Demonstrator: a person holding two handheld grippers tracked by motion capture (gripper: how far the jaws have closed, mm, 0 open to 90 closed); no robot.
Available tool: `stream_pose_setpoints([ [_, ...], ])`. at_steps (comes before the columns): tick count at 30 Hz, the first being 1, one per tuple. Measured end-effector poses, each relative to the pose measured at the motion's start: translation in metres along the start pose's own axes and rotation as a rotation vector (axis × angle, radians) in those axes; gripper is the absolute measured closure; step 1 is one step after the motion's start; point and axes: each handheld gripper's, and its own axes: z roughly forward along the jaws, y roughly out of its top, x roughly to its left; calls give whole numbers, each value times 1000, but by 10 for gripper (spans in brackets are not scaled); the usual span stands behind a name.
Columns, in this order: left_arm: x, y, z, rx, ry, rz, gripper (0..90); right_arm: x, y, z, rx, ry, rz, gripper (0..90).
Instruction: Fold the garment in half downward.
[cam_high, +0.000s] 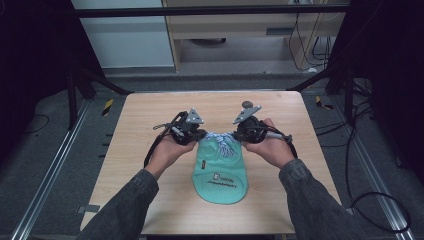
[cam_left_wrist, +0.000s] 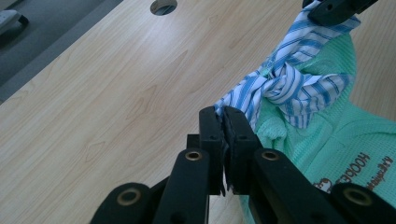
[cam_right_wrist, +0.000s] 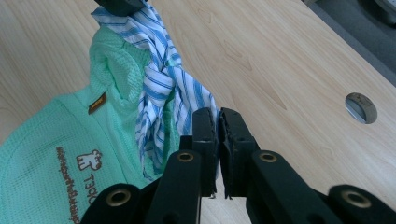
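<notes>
Left gripper view: both tools (cam_left_wrist: 225, 122) (cam_right_wrist: 218, 122) clamped on striped cloth (cam_left_wrist: 299, 88); green garment's print (cam_left_wrist: 353, 176), perhaps "HOOK".

I see the pale wooden table (cam_high: 150, 200) evenly lit, dark surroundings; high view soft, gripper views sharper.

The surface (cam_high: 150, 200) is a pale wood-grain top with rounded corners, standing on a grey floor (cam_high: 45, 165). A round cable hole (cam_high: 247, 104) sits near its far edge, right of the middle. On the surface, toward the person from that hole, lies a mint-green garment (cam_high: 220, 182) with a small printed logo; its rounded lower end lies flat on the wood, well short of the near edge. At the garment's end nearer the hole, a blue-and-white striped cloth (cam_high: 224, 145) is knotted and lifted off the wood. The wood around the garment is bare.
</notes>
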Motion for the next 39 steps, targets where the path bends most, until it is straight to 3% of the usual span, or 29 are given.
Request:
stream_pose_setpoints([
  [24, 10, 6, 7, -12, 25, -2, 868, -10, 6, 5, -11, -25, -8, 849],
  [39, 11, 13, -1, -37, 46, 7, 867, -11, 10, -2, -36, -42, -8, 848],
])
